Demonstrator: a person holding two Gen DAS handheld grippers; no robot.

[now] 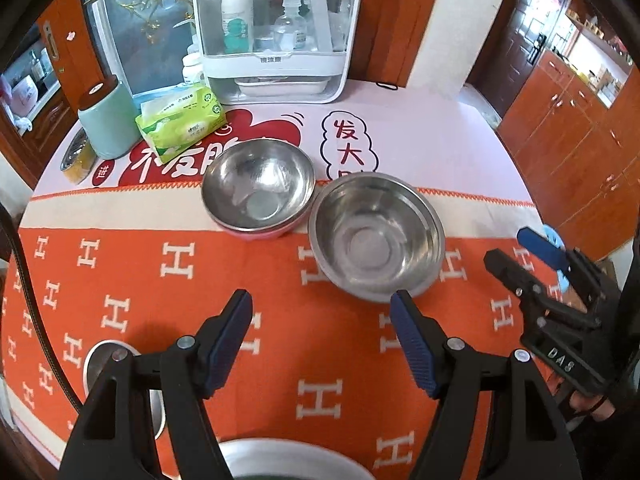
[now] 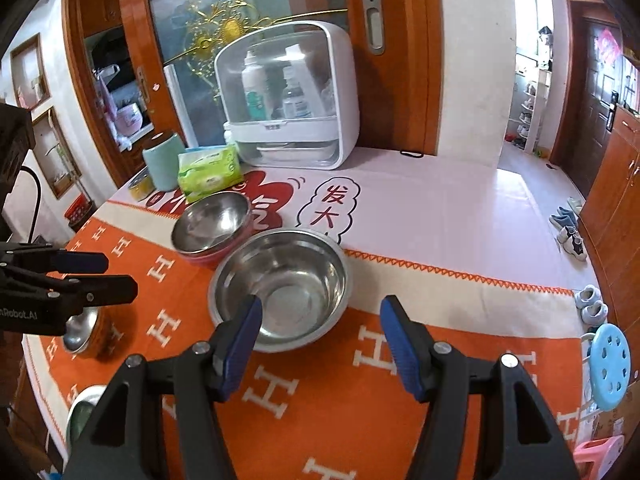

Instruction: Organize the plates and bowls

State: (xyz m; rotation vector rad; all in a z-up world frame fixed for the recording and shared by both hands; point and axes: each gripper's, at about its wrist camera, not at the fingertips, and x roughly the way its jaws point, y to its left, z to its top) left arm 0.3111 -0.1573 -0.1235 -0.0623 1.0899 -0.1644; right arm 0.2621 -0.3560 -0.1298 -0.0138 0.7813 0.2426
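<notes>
A large steel bowl sits on the orange cloth. Behind it to the left a smaller steel bowl rests nested in a pink-sided bowl. My left gripper is open and empty, hovering just in front of the large bowl. My right gripper is open and empty, its left finger over the large bowl's near rim. In the left wrist view the right gripper shows at the right edge. In the right wrist view the left gripper shows at the left.
A white storage box, a green tissue pack and a mint canister stand at the back. More dishes lie at the near left: a small bowl, a steel dish and a white plate rim.
</notes>
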